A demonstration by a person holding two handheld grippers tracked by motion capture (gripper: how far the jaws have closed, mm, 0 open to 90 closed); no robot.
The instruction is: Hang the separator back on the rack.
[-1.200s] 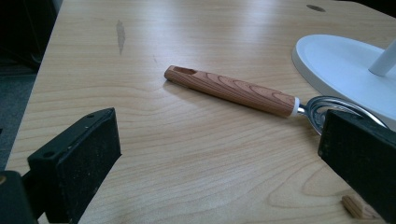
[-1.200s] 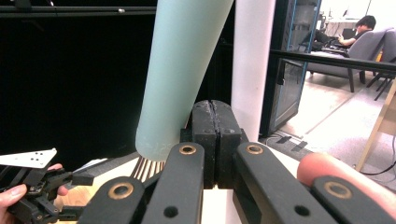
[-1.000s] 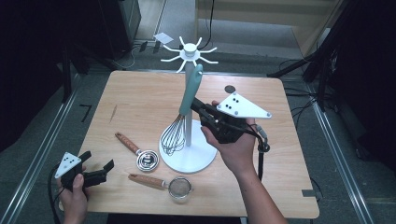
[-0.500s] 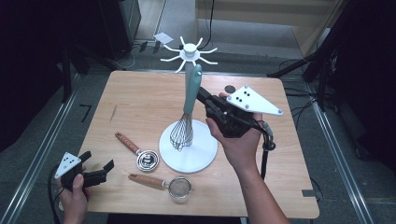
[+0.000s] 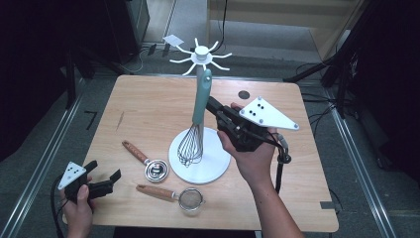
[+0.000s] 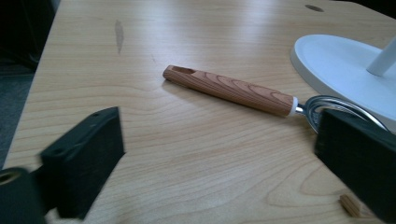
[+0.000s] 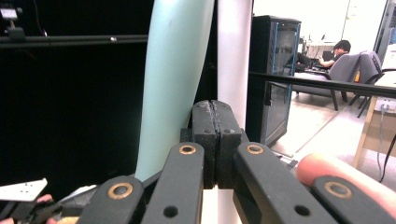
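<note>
Beside white rack pole, right gripper clamped empty against mint-handled wire whisk, left gripper jaws wide, just narrowing, nothing between, near wooden table's front-left edge, bare wood ahead.

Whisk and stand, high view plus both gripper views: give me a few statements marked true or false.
1. The whisk hangs on the white stand with its wires down. True.
2. The right hand-held gripper has its jaws wide open. False: they are shut, pad against pad, beside the whisk's teal handle.
3. The left hand-held gripper holds a wooden-handled tool. False: its jaws are open and nothing is between them.
4. A small strainer lies on the table near the stand's base. True.
5. The measuring cup hangs from the stand. False: it lies on the table.
</note>
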